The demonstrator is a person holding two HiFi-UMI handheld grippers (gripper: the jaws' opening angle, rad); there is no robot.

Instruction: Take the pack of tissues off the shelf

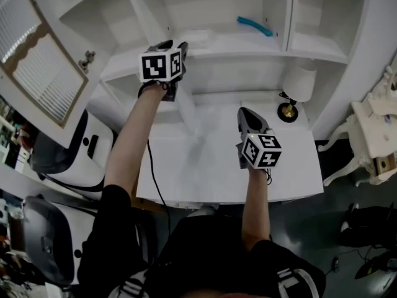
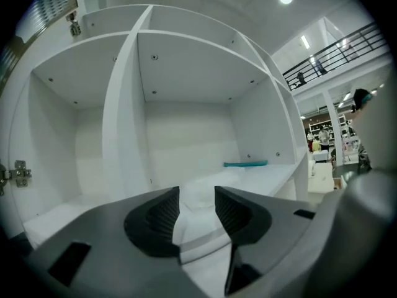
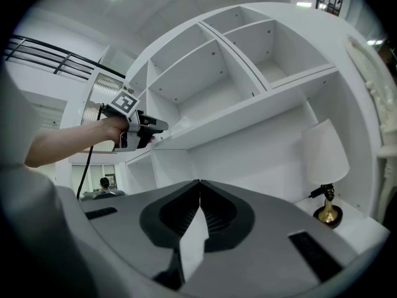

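White, soft-looking pack of tissues (image 2: pixel 205 182) lying on the shelf (image 2: pixel 267 176), lower middle of the left gripper view, left gripper (image 2: pixel 197 207) held at the shelf edge on a stretched arm, fingers spread with the pack between them, not pressing it, right gripper (image 3: pixel 200 186) lower over the tabletop (image 1: pixel 211 166), fingers pressed together.

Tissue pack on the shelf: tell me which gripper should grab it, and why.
Left. The left gripper is at the shelf, jaws apart, the tissue pack right ahead of their tips. The right gripper sits low over the desk, jaws together, well short of it.
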